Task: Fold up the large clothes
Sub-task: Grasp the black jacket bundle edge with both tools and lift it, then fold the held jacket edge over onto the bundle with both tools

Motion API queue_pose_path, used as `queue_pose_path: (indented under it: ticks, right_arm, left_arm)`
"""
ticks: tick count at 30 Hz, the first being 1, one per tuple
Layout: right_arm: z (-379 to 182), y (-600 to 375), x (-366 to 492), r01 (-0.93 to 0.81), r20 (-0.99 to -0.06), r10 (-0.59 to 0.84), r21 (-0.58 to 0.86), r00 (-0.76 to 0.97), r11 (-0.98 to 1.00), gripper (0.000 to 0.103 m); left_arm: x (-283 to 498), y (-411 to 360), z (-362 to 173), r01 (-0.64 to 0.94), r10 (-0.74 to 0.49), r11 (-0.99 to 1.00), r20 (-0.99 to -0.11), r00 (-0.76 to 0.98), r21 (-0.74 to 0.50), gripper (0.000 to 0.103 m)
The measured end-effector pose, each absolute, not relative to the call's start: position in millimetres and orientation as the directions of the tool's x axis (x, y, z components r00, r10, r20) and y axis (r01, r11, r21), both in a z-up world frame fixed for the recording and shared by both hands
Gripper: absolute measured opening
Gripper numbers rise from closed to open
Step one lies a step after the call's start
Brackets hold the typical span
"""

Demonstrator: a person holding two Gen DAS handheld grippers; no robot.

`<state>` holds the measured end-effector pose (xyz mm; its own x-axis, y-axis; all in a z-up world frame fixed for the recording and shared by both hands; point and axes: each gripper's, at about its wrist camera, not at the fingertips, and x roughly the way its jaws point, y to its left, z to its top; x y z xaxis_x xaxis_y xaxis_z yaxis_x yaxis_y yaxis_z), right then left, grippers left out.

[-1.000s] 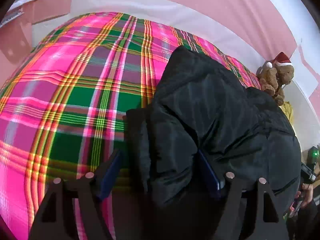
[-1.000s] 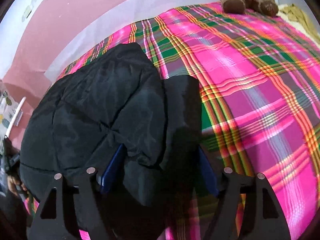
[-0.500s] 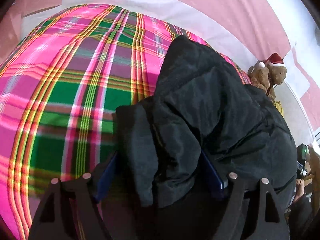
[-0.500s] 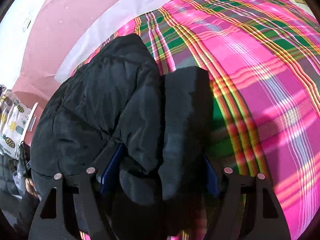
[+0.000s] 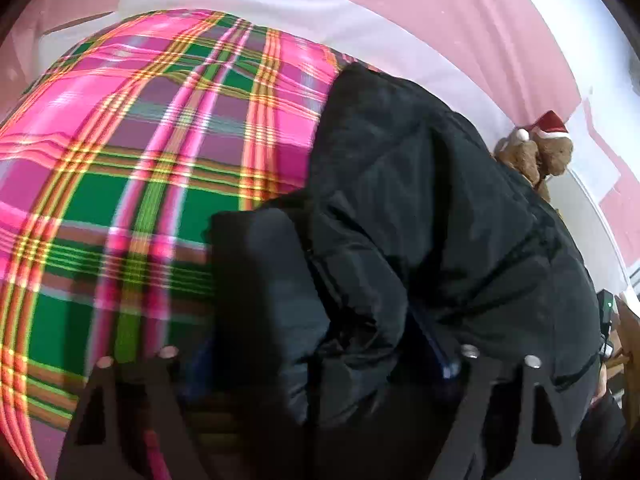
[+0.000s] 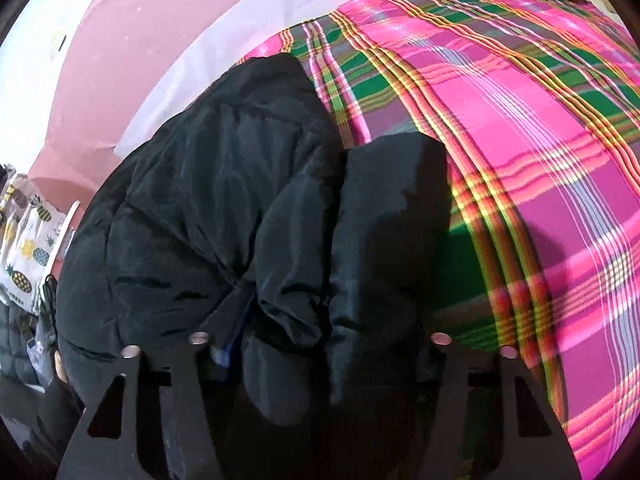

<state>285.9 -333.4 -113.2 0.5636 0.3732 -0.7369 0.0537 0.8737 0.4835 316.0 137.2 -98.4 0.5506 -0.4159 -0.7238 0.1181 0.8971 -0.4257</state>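
Bed under a pink/green plaid cover fills both views; its near edge is cut off by the frame. Pink wall with a white band behind it.

Black puffer jacket lies bunched on the cover, one padded fold doubled toward each camera. Its lower part is lost in shadow between the tool arms.

Left tool: jaws spread wide, jacket bulk between them. The left pad is buried in dark fabric, so contact cannot be told.

Right tool: jaws have just been closing, with the jacket fold between them. The right pad is hidden behind fabric, so clamped or not cannot be told.

Pineapple-print cloth at the left edge, partly cut off.

Teddy bear in a red hat, half hidden behind the jacket; only its feet show in the right wrist view.
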Motion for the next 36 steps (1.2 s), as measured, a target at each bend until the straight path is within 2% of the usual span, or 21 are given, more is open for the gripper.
queue_pose_path:
  ticks: [4,6,9,11,20,36]
  right_arm:
    - [-109.9,-331.3,288.3,0.047,-0.732,0.375,0.484,0.569,0.874,0.044]
    - [-105.7,-328.8,288.0,0.036,-0.735,0.369,0.470,0.569,0.882,0.037]
    - [-98.3,-325.5,286.4,0.028,-0.743,0.352,0.446,0.570,0.895,0.030]
    - [-90.1,-323.7,283.4,0.026,-0.744,0.336,0.428,0.578,0.903,0.027]
    - [-40.9,-321.6,273.9,-0.017,-0.693,0.328,0.415,0.642,0.910,0.022]
    - [23.3,-273.7,318.4,-0.137,-0.596,0.384,0.417,0.706,0.899,0.021]
  left_arm:
    - [314.3,133.7,-95.0,0.151,-0.435,0.891,-0.708,0.557,-0.429,0.062]
    - [312.7,133.7,-90.6,0.161,-0.447,0.885,-0.699,0.558,-0.437,0.046]
    - [306.5,131.5,-77.5,0.173,-0.425,0.899,-0.703,0.570,-0.403,0.033]
    - [301.5,133.1,-68.1,0.167,-0.411,0.905,-0.700,0.584,-0.392,0.029]
    - [286.4,143.5,-17.0,0.165,-0.375,0.918,-0.657,0.654,-0.360,0.026]
    - [307.0,203.1,50.0,0.118,-0.292,0.942,-0.591,0.752,-0.314,0.026]
